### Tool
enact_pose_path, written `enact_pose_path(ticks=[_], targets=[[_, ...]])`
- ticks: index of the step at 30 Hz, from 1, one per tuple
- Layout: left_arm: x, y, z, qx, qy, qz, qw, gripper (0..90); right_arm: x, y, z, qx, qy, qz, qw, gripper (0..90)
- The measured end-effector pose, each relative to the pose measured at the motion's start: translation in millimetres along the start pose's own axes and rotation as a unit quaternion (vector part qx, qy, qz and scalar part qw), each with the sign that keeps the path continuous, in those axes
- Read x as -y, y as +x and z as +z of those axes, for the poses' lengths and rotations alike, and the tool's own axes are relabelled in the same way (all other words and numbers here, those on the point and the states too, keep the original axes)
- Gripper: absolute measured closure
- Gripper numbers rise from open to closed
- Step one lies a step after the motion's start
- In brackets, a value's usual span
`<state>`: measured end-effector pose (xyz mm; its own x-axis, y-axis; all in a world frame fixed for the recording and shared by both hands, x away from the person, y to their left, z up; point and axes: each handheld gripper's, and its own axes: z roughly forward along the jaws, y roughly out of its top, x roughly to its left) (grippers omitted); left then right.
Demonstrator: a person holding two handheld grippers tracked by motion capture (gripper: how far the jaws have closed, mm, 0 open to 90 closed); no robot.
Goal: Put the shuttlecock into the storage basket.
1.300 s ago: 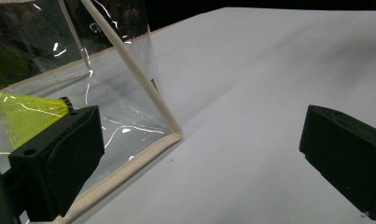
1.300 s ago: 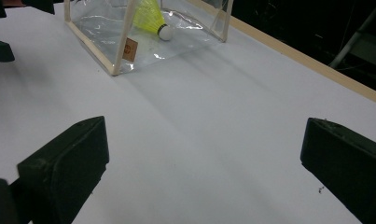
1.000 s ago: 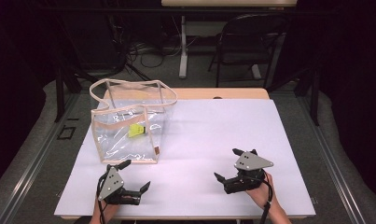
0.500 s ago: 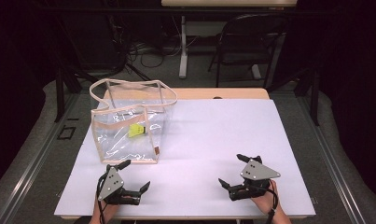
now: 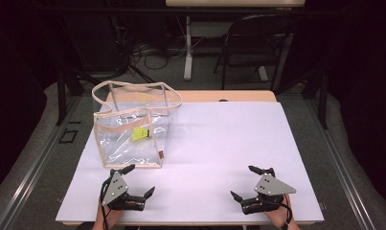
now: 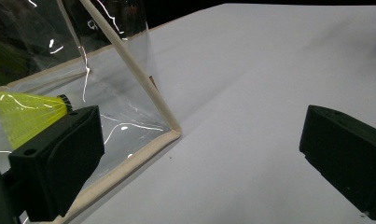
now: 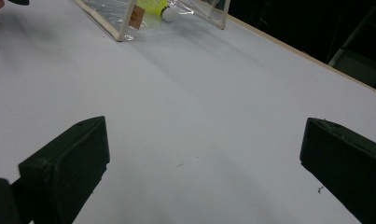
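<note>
A clear plastic bag (image 5: 133,132) with beige trim stands open-topped on the left of the white table (image 5: 219,139). Inside it lies a yellow shuttlecock (image 5: 140,134). My left gripper (image 5: 140,180) rests open just in front of the bag, with nothing between its jaws. In the left gripper view the bag's near corner (image 6: 169,130) and the shuttlecock (image 6: 27,114) sit close ahead of the left gripper (image 6: 199,158). My right gripper (image 5: 244,182) lies open and empty near the front right edge. The right gripper view has the right gripper (image 7: 204,163) low, with the bag (image 7: 122,21) and shuttlecock (image 7: 153,7) far off.
A bare wooden strip (image 5: 229,96) runs along the table's far edge. Behind it stand a dark chair (image 5: 257,43) and a white desk post (image 5: 187,48) among floor cables. White tabletop stretches between the bag and my right gripper.
My right gripper has drawn back toward the front edge and slightly to the right. The left gripper, the bag and the shuttlecock have stayed put.
</note>
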<state>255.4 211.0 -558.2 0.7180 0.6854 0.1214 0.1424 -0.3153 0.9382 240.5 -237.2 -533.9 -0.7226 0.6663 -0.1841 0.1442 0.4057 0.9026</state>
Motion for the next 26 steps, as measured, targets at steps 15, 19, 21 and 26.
enact_pose_path(ticks=[15,19,21,26], targets=[[0.3,-0.8,0.3,0.002,0.001,0.002,1.0,0.0,10.4,5.5,-10.7,0.011,-0.007,-0.004,0.9999,0.9],[0.1,-0.7,-0.4,0.001,0.0,0.003,1.0,0.0,11.6,8.2,-9.2,0.009,-0.002,-0.011,0.9999,0.9],[-0.1,-0.8,-0.2,0.002,0.001,0.005,1.0,0.0,11.7,9.0,-8.1,0.007,0.001,-0.017,0.9998,0.9],[-0.4,-0.5,2.0,0.002,0.004,0.006,1.0,0.0,12.5,7.5,-7.7,0.003,-0.003,-0.013,0.9999,0.9]])
